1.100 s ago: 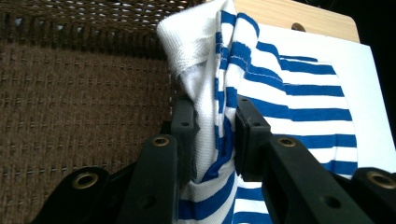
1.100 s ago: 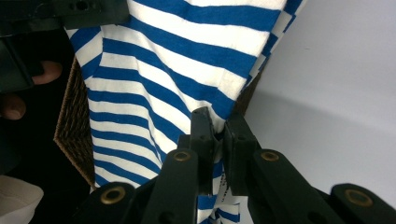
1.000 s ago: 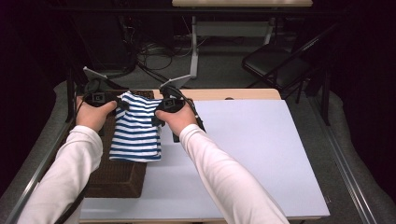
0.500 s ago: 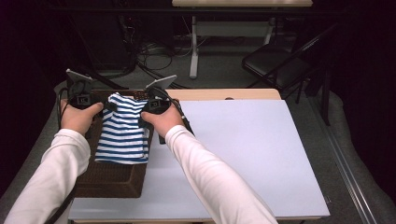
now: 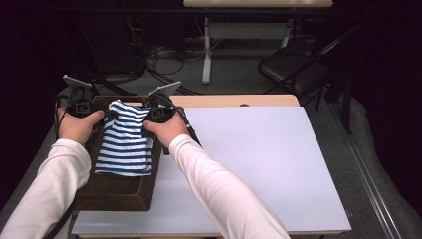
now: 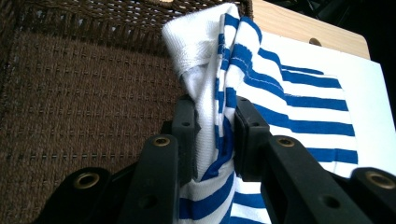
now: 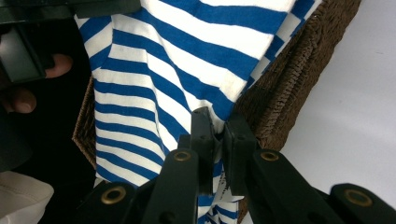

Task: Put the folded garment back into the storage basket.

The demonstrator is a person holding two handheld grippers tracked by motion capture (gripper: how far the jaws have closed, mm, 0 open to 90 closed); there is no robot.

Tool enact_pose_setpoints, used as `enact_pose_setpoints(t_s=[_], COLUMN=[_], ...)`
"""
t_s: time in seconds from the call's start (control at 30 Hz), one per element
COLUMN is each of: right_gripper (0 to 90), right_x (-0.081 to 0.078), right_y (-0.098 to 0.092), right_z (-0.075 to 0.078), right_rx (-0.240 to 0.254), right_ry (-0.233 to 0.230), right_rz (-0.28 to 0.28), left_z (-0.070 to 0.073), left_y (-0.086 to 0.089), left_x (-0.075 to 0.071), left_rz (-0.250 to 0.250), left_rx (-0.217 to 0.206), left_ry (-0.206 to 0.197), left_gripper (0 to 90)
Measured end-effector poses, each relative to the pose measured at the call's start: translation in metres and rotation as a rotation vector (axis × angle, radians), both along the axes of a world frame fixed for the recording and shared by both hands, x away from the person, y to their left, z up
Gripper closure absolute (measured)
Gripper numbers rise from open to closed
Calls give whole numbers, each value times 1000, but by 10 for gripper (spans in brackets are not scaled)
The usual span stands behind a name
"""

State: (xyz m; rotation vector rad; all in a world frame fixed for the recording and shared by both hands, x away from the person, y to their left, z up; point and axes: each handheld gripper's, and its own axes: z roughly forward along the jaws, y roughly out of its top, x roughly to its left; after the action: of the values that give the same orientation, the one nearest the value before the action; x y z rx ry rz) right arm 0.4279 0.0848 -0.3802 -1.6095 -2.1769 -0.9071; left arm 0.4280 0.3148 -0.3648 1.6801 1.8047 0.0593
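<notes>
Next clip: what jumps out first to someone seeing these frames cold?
A blue-and-white striped shirt hangs spread over a brown wicker basket at the table's left end. The left gripper and right gripper each pinch an upper corner of it. A large white board covers the tabletop to the right.

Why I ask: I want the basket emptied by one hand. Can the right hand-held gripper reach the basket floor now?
Probably not: the right hand-held gripper is shut on the shirt, which hangs over the basket.
</notes>
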Motion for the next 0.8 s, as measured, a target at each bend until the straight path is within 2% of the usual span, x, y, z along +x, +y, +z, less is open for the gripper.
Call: enact_pose_setpoints(t_s=[0.23, 0.7, 0.8], right_gripper=[847, 848, 849], right_x=[-1, 0, 0], right_y=[3, 4, 6], right_z=[-2, -8, -11], right_rx=[6, -1, 8], right_ry=[-14, -3, -10], right_rz=[-9, -5, -20], left_z=[-2, -8, -11], left_y=[-1, -1, 0], left_x=[2, 4, 5], left_rz=[3, 5, 6], left_rx=[6, 12, 16], left_ry=[2, 9, 16], left_gripper=[738, 739, 740])
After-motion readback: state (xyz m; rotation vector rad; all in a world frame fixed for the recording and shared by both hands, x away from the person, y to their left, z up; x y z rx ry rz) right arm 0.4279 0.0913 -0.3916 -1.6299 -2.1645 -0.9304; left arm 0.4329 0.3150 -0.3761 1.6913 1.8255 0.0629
